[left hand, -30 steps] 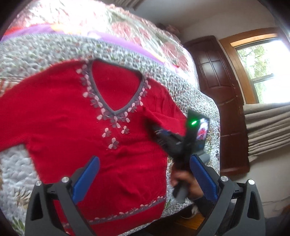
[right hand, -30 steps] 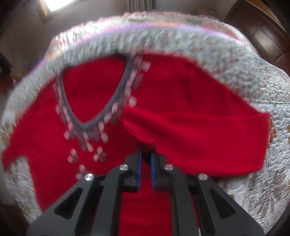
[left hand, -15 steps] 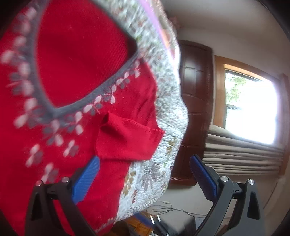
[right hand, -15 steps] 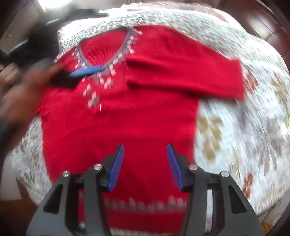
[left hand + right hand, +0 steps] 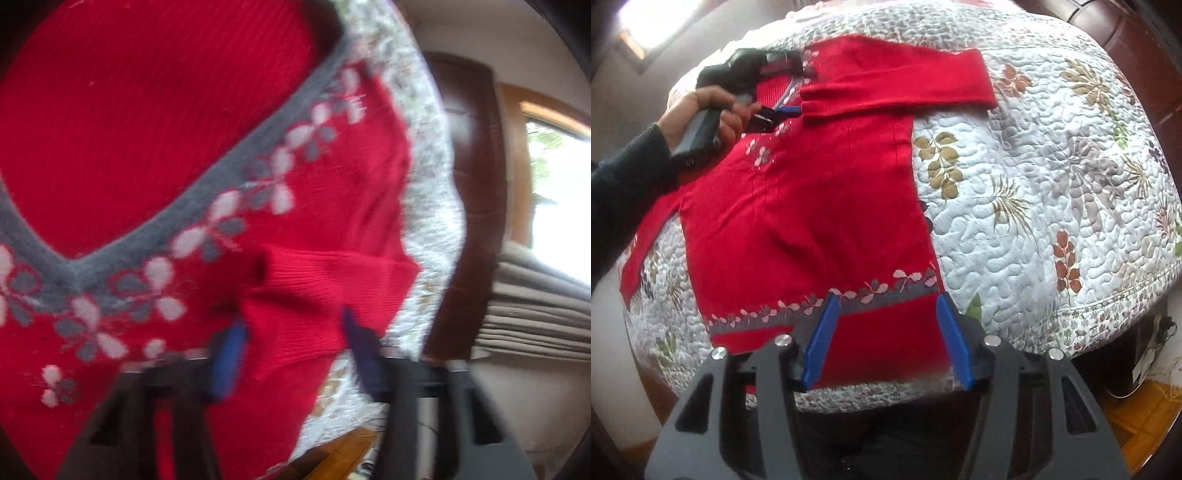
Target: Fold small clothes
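1. Left wrist view (blurry): the left gripper (image 5: 291, 343) is open, w/ the end of the folded sleeve (image 5: 325, 291) lying between the two blue fingers (image 5: 229, 354). I can't tell if it's pinched yet; nothing looks clamped. The sleeve cuff sits lower centre of frame, long axis running left-right toward the quilt (image 5: 432, 206) edge on the right. The sweater (image 5: 147, 110) fills the upper left, grey V-neck trim (image 5: 207, 192) running diagonally.

2. Right wrist view: the right gripper (image 5: 886, 343) is wide open, holding nothing, its fingers straddling the sweater's hem corner (image 5: 886, 332) at bottom centre. The sweater's body runs from bottom centre up to upper left. The sleeve lies across the chest at top centre, cuff end pointing right. A hand (image 5: 698, 114) holds the left gripper at the upper left, tips at the sleeve's inner end.

3. Key relation: the left gripper is nearer the sleeve, the right nearer the hem; the hem corner is straight ahead of the right fingers.

4. Count: 1 sweater, 2 sleeves (1 folded over the chest, 1 at the left edge under the arm), 2 grippers, 1 quilt.
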